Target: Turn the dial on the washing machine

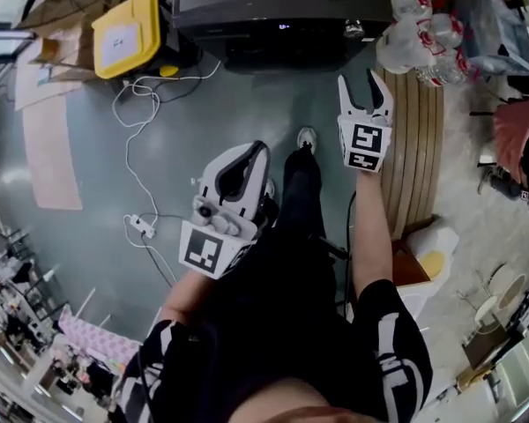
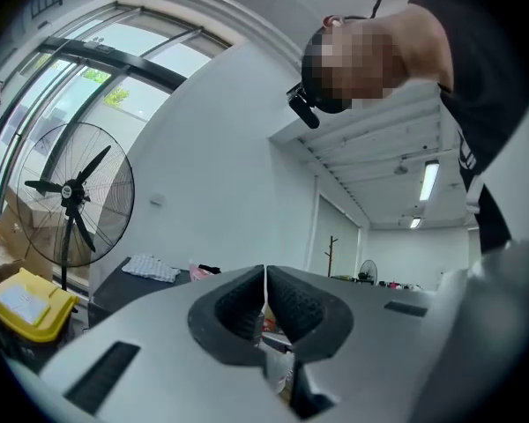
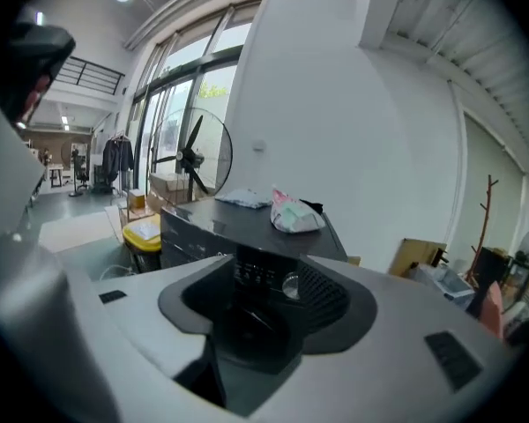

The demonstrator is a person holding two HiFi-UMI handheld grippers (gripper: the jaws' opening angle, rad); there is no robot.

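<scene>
Washing machine [image 1: 282, 5] on grey floor [image 1: 234, 113], yellow bin [image 1: 128, 35] beside, standing fan [image 2: 70, 192]

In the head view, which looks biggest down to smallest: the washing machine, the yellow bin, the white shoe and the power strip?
1. washing machine
2. yellow bin
3. white shoe and power strip: these two look about the same size, so I won't rank them.
</scene>
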